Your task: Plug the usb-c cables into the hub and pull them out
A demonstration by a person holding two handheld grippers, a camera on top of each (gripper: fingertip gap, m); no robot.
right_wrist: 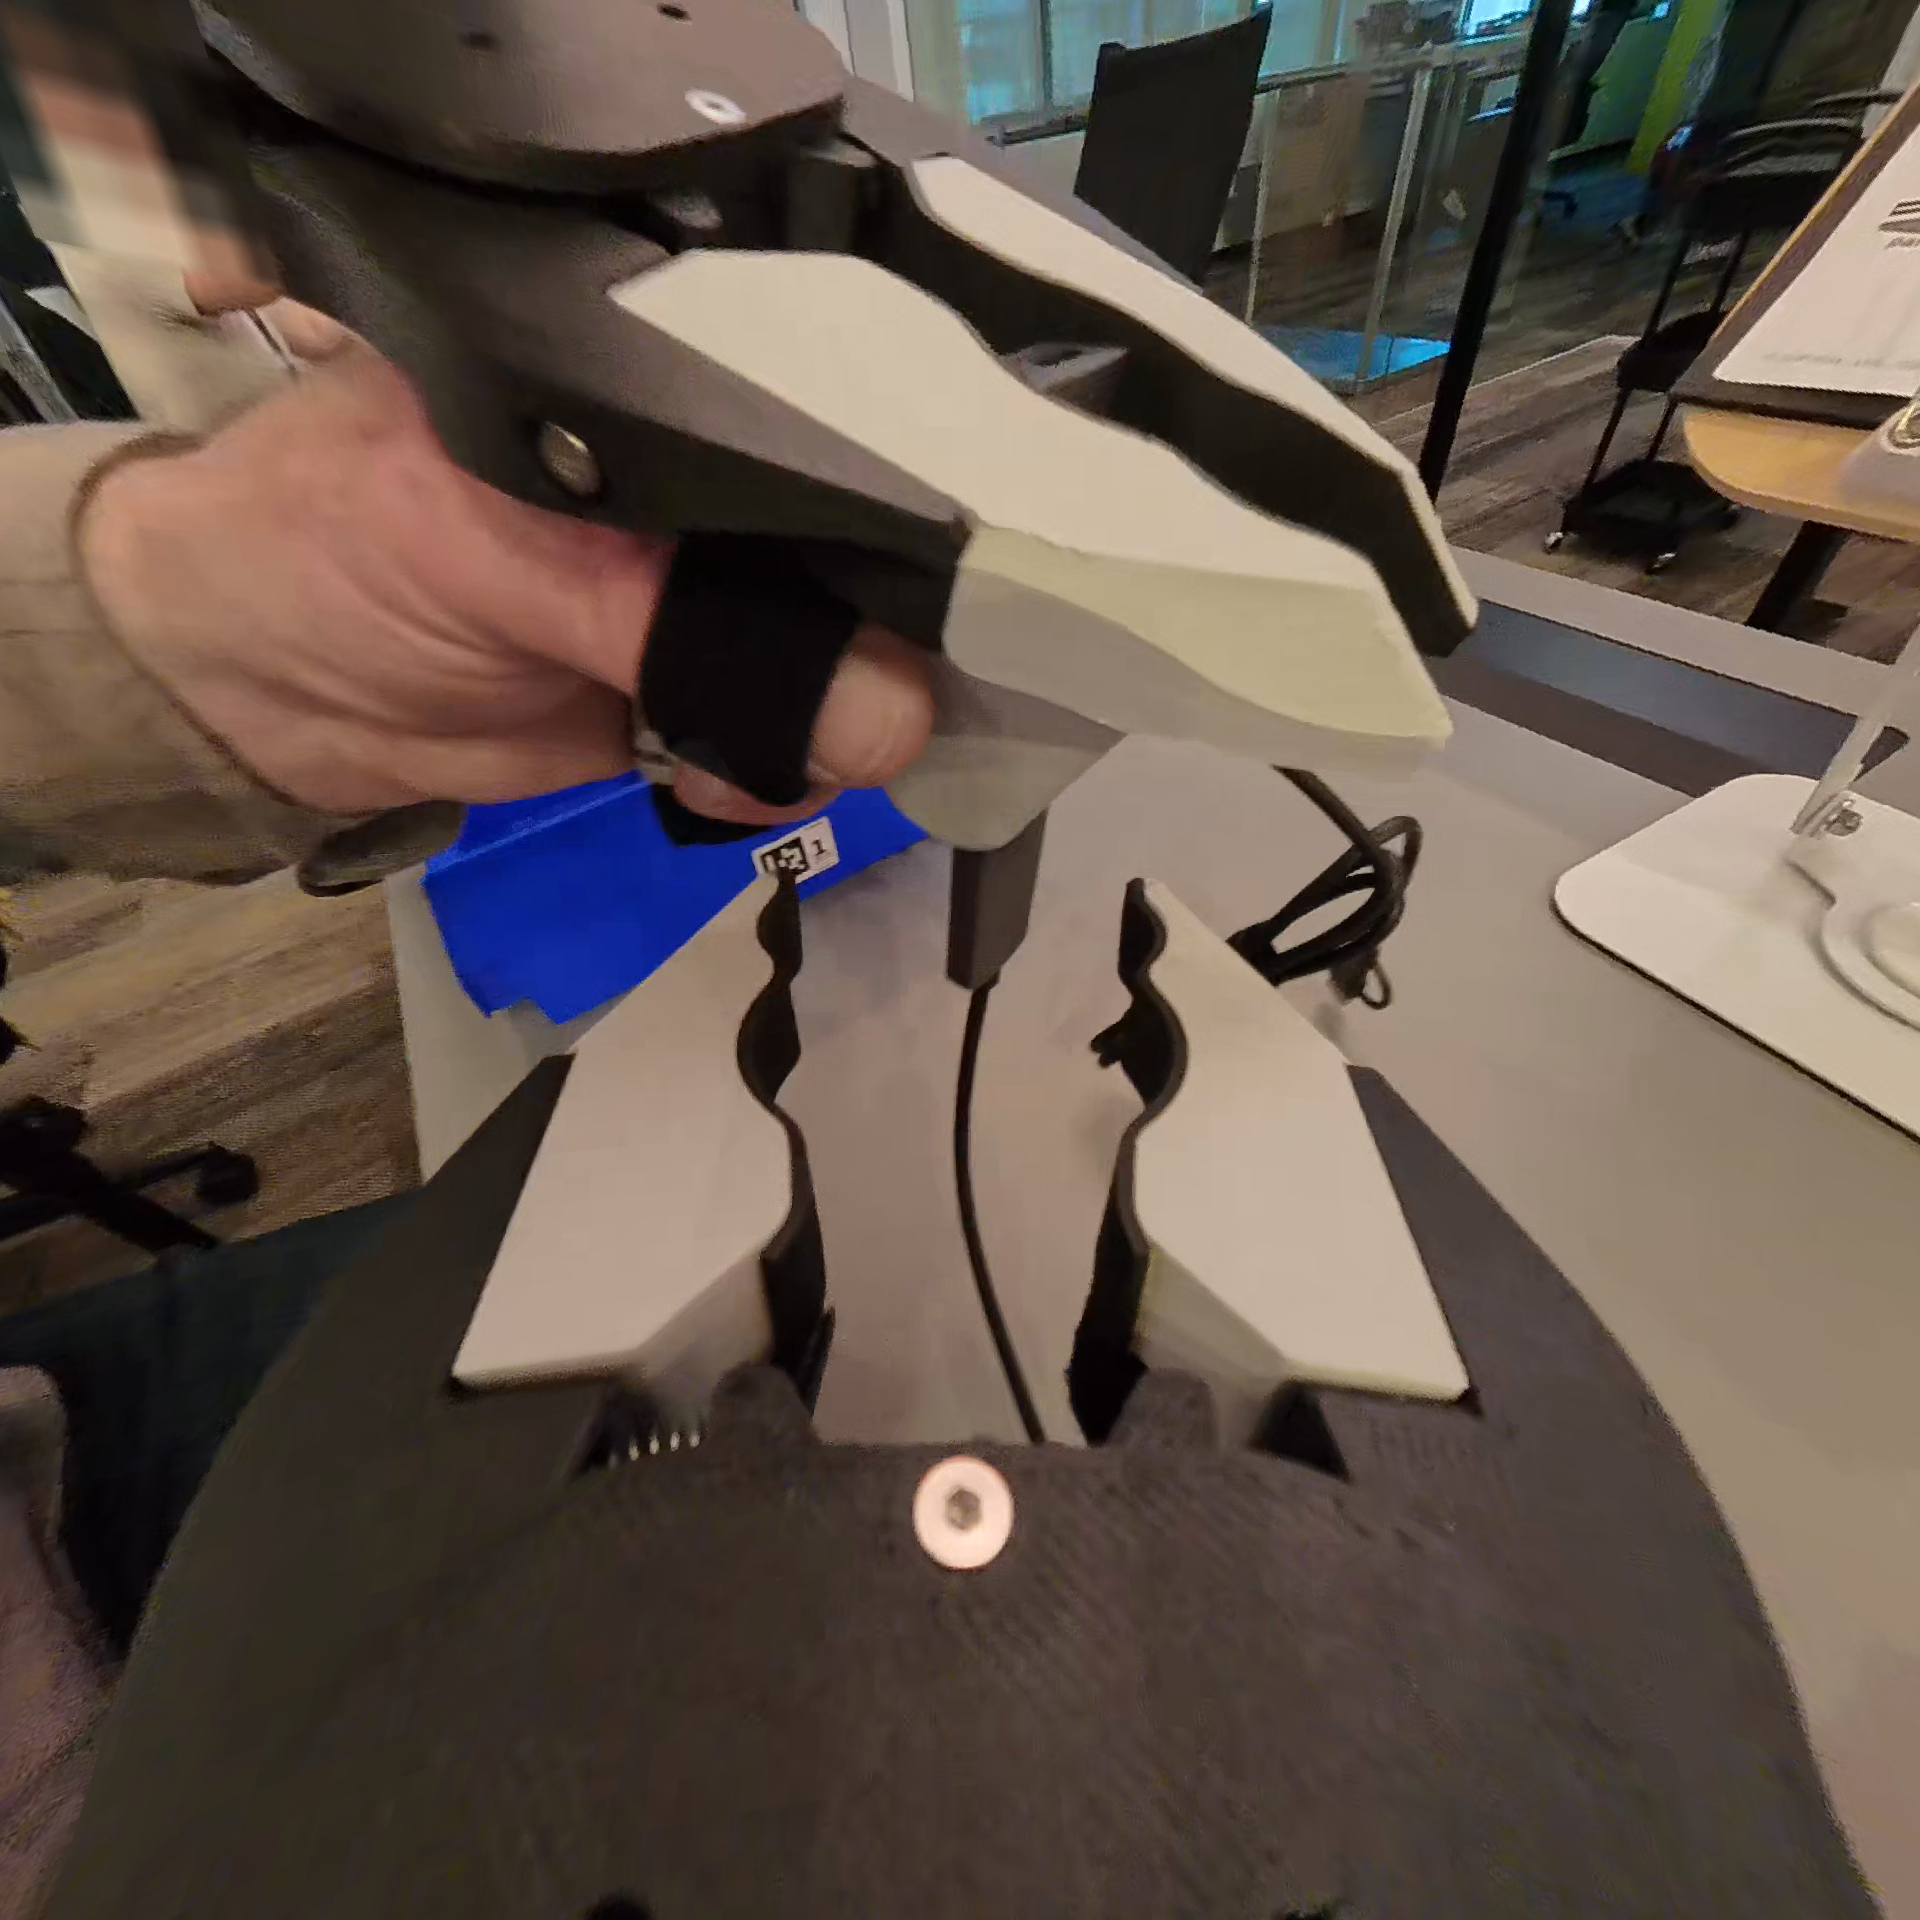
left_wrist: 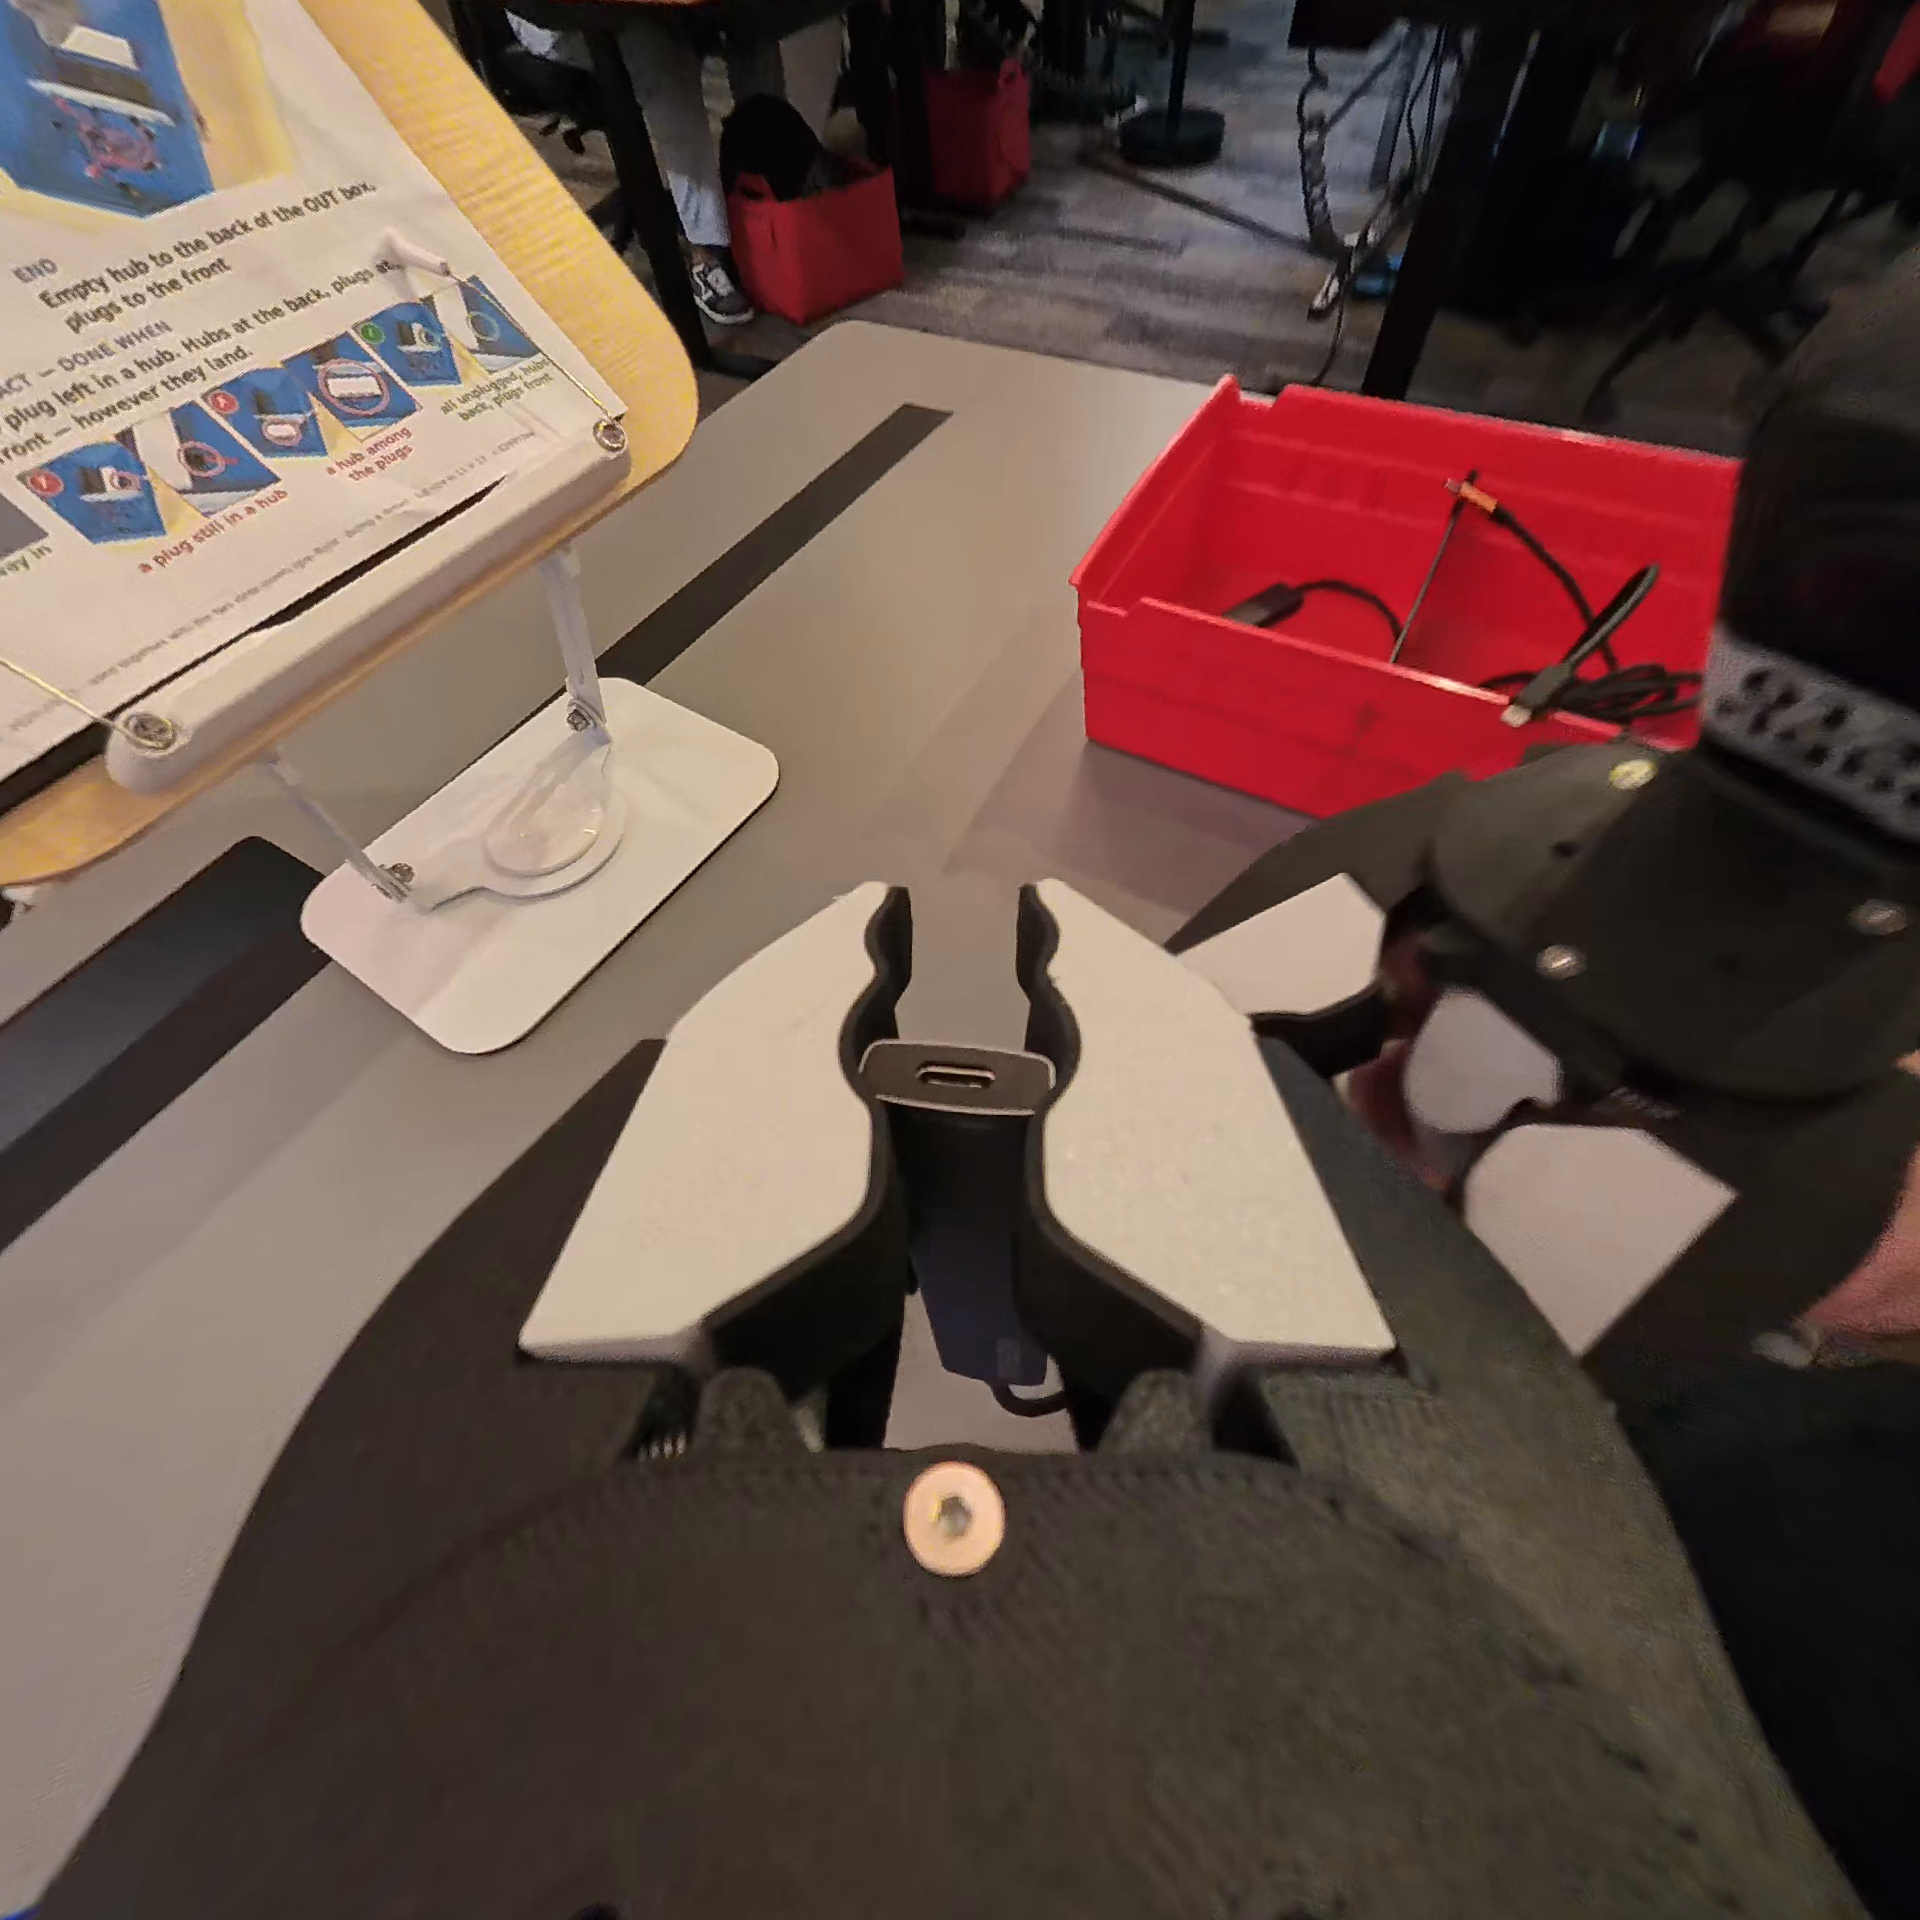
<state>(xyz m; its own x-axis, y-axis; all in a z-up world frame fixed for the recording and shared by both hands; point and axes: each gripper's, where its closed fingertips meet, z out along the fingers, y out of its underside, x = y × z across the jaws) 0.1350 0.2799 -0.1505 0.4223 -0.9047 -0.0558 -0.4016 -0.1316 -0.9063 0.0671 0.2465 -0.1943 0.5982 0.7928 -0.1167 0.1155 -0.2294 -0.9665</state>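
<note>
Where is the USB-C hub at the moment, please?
In the left wrist view, the hub is clamped between the left gripper fingers, port end facing forward, above the grey table.

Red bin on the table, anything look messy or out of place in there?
Slightly messy: in the red bin, loose black cables sprawl across both compartments and one plug end pokes over the front rim. No damage shows.
</note>
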